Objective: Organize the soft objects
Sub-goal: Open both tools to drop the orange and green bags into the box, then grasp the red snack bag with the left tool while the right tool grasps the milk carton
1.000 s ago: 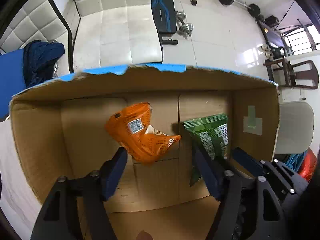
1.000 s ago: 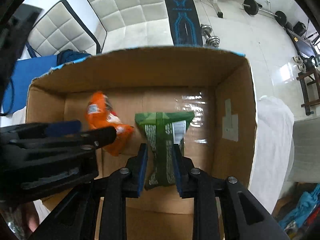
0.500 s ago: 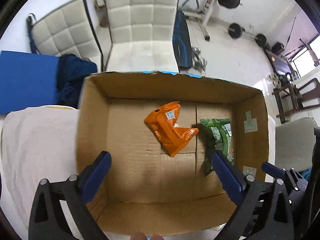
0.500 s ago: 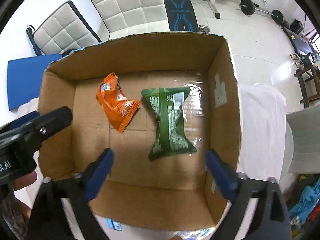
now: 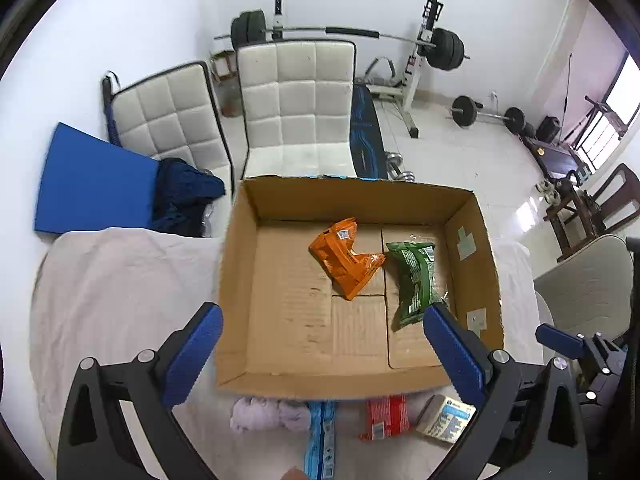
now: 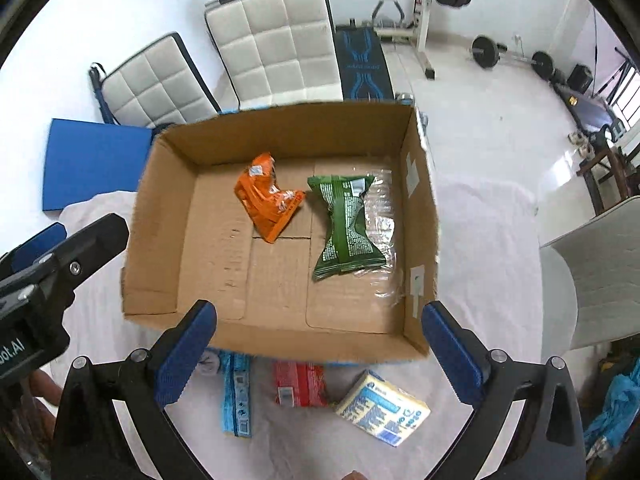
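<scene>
An open cardboard box (image 5: 236, 264) (image 6: 160, 216) stands on the cloth-covered table. Inside lie an orange snack bag (image 5: 346, 262) (image 6: 269, 200) and a green snack bag (image 5: 414, 280) (image 6: 345, 226), side by side. My left gripper (image 5: 322, 344) is open and empty, above the box's near wall. My right gripper (image 6: 320, 340) is open and empty, also above the near wall. In front of the box lie a blue packet (image 6: 237, 396) (image 5: 322, 436), a red packet (image 6: 298, 386) (image 5: 386, 416), a yellow-blue pack (image 6: 382, 408) (image 5: 446, 420) and a pale purple soft item (image 5: 268, 416).
The table is covered by a white cloth (image 5: 112, 292) (image 6: 484, 248). White quilted chairs (image 5: 298, 108) (image 6: 276, 48) stand behind the box. A blue mat (image 5: 92, 184) and dark blue fabric (image 5: 184, 196) lie left. Gym weights fill the room behind. A pale chair (image 6: 600, 272) stands right.
The right gripper opened off the green bag and left it in the box. Both grippers pulled up and back, open; the packets in front of the box came into view.
</scene>
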A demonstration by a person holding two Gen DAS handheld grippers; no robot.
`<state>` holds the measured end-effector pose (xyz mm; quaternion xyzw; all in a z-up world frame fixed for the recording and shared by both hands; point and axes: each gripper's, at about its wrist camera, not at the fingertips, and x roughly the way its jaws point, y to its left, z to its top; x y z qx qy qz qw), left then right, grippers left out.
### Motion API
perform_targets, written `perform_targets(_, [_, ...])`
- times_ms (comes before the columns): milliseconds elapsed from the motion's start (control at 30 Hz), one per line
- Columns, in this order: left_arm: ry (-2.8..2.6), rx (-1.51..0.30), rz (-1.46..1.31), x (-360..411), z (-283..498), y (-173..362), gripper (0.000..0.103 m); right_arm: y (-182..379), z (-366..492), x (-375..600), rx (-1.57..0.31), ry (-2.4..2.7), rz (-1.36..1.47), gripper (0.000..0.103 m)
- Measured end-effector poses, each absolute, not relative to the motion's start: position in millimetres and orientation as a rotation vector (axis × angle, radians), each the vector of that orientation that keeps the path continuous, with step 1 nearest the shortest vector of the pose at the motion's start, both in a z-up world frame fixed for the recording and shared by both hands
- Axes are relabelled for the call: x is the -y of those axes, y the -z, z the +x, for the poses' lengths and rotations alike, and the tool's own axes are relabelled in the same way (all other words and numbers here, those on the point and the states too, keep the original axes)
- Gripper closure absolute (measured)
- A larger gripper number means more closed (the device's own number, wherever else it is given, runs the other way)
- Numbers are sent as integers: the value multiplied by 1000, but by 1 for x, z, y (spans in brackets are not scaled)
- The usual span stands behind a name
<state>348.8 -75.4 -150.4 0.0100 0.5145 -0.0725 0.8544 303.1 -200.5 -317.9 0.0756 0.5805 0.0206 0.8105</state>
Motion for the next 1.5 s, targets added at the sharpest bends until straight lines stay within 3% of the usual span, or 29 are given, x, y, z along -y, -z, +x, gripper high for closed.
perform_targets(333, [126, -1091, -50, 58, 311, 138, 0, 291, 267, 208, -1212, -104, 130, 0])
perform_targets(600, [52, -1275, -44, 50, 275, 218, 0, 399, 249, 218, -1509, -153, -180, 0])
perform_targets(1000, [-8, -1477, -11, 46, 244, 315, 0, 498, 220, 203, -1649, -256, -449, 0])
perform_targets(1033, [-5, -1488, -6, 48, 244, 319, 0, 503, 219, 202, -1663, -261, -438, 1])
perform_targets(1133, [7, -1526, 6, 54, 244, 338, 0, 515, 216, 207, -1705, -235, -354, 24])
perform_targets(1167, [15, -1536, 7, 57, 245, 344, 0, 518, 214, 212, -1718, -211, -315, 26])
perform_targets(1367, [13, -1591, -11, 64, 251, 372, 0, 525, 196, 254, -1836, -99, 212, 34])
perform_targets(1500, [0, -1597, 10, 70, 255, 382, 0, 527, 188, 263, -1797, -72, 270, 34])
